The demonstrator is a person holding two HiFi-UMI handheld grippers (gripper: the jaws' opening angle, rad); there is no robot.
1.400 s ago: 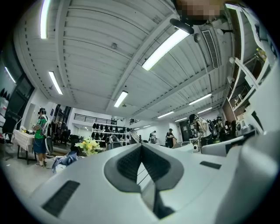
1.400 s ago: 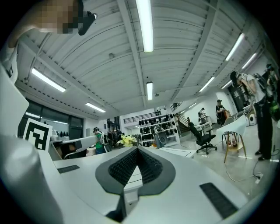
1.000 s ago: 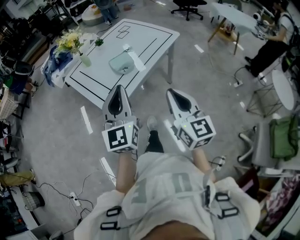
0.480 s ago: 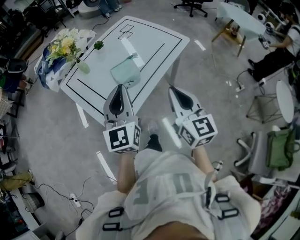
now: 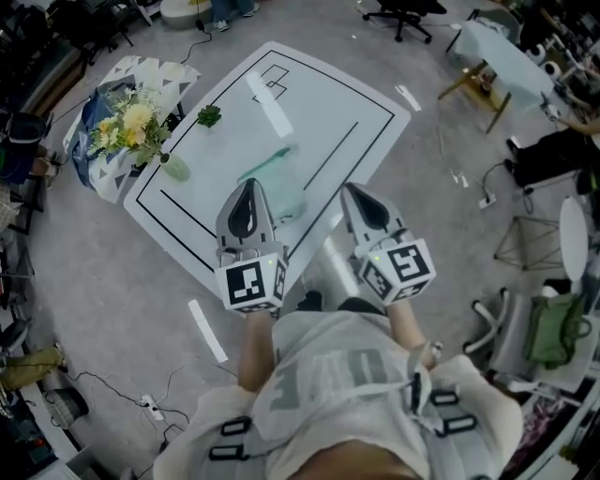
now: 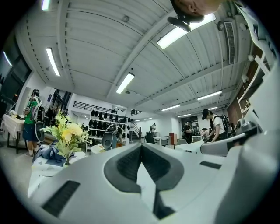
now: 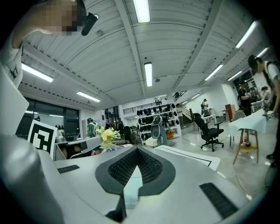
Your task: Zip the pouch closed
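The pouch is lying on the worktop just ahead of both closed, empty sets of jaws, sitting nearer the left gripper than the right gripper.

A pouch lies on a table, toward its near edge, just beyond the tip of the left gripper. The right gripper is level beside it, both in front of a person. Flowers stand at the table's left edge, a sprig near them on the tabletop. Behind the table, to the right, stand an office chair and a second table.
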